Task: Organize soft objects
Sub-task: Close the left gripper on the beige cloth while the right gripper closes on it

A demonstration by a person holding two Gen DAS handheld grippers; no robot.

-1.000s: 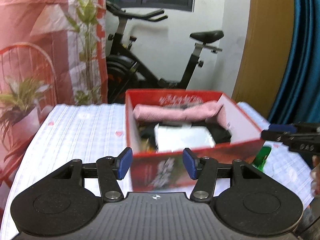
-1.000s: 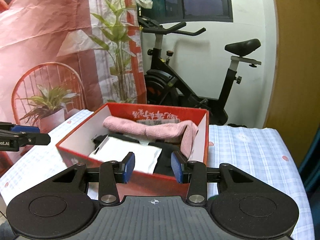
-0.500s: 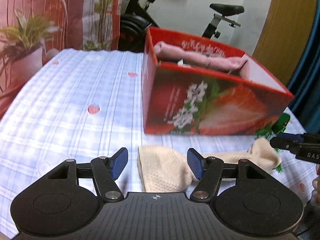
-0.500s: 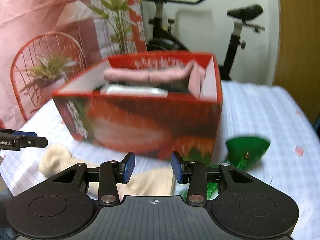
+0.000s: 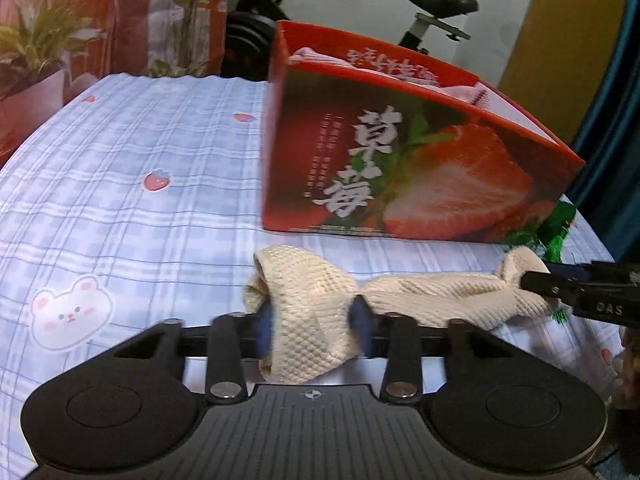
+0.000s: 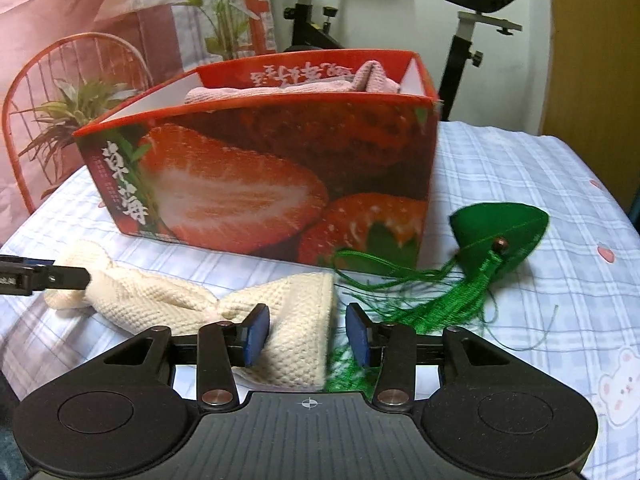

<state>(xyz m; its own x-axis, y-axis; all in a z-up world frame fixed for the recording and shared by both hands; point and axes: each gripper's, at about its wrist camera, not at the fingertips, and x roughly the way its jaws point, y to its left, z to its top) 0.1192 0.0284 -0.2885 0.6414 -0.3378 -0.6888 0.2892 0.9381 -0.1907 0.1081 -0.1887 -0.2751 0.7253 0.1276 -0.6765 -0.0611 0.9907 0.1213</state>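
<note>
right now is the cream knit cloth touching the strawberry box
Apart. The left wrist view shows a strip of checked bedsheet between the cream knit cloth and the strawberry box.

We see a cream waffle-knit cloth, a red strawberry-printed box, a green tasselled pouch and a blue-checked tablecloth.

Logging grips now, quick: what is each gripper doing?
Left gripper: closing on the cream knit cloth.
Right gripper: open, the cloth's other end between its fingers.
</note>
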